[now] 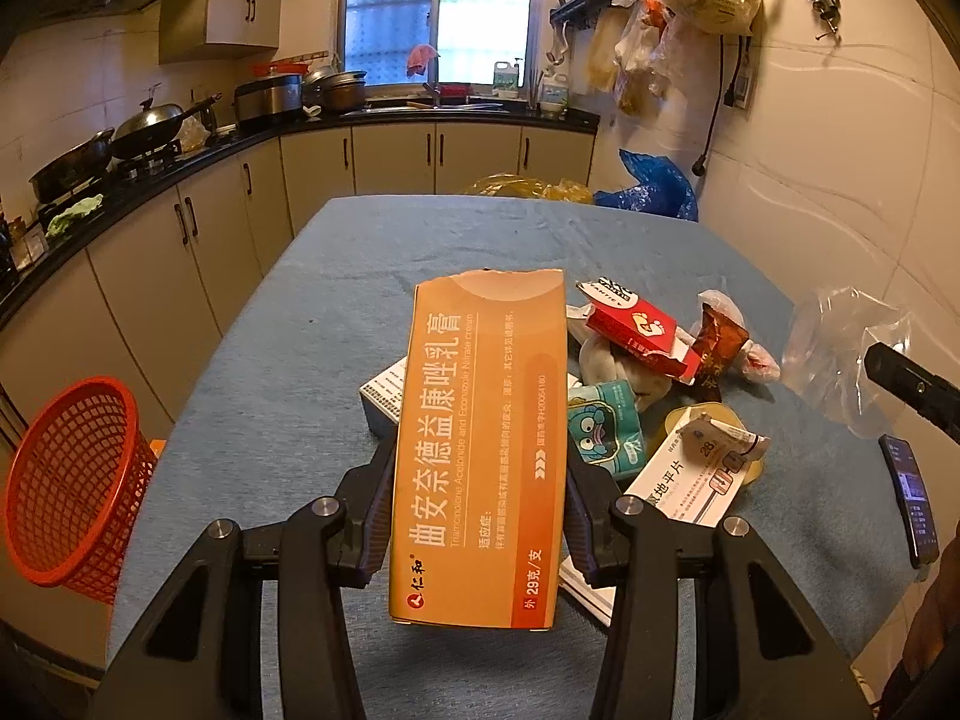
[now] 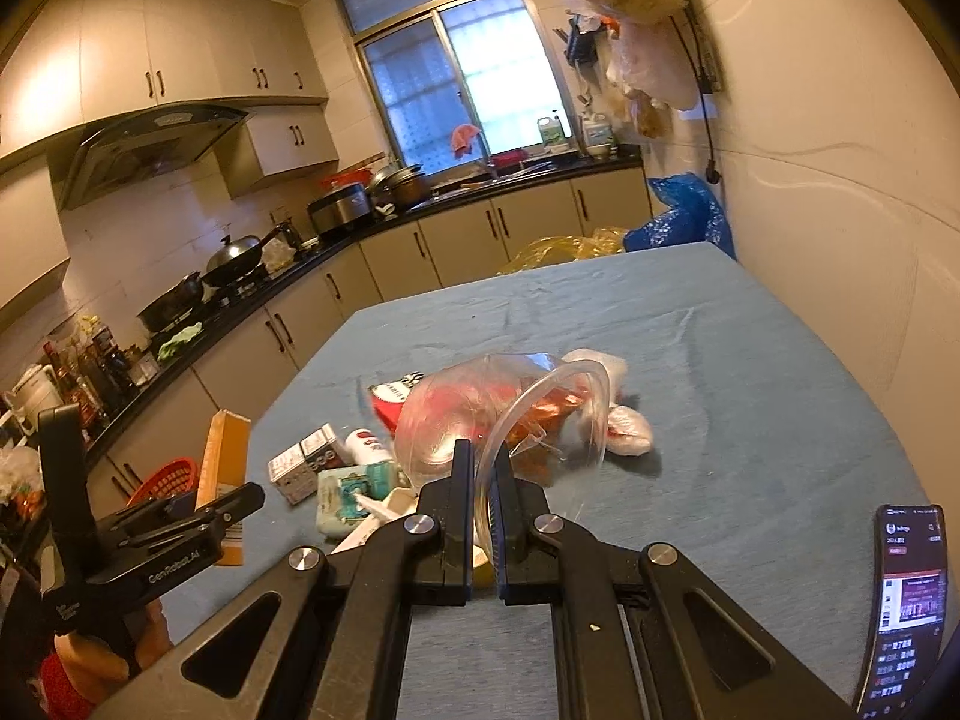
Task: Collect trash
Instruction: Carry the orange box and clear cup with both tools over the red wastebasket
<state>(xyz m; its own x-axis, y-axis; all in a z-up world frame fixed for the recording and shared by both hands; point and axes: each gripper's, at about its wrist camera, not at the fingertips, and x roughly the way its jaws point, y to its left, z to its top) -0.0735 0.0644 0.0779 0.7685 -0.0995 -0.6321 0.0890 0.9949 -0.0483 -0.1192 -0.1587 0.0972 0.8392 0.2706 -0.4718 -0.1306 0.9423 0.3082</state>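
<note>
My left gripper (image 1: 477, 504) is shut on a long orange medicine box (image 1: 480, 444) and holds it above the blue-covered table (image 1: 372, 264). The box also shows in the right wrist view (image 2: 223, 468), held by the left gripper (image 2: 231, 507). My right gripper (image 2: 483, 474) is shut on the rim of a crumpled clear plastic cup (image 2: 510, 414), lifted over the trash pile. The cup shows at the right edge of the left wrist view (image 1: 840, 354). On the table lie a red carton (image 1: 639, 339), a teal tissue pack (image 1: 603, 429), a white pill box (image 1: 684, 489) and wrappers.
A red mesh basket (image 1: 75, 486) stands on the floor left of the table. A phone (image 2: 906, 606) lies at the table's right edge. Kitchen counters with pots (image 1: 150, 132) run along the left and back. Blue and yellow bags (image 1: 654, 189) sit behind the table.
</note>
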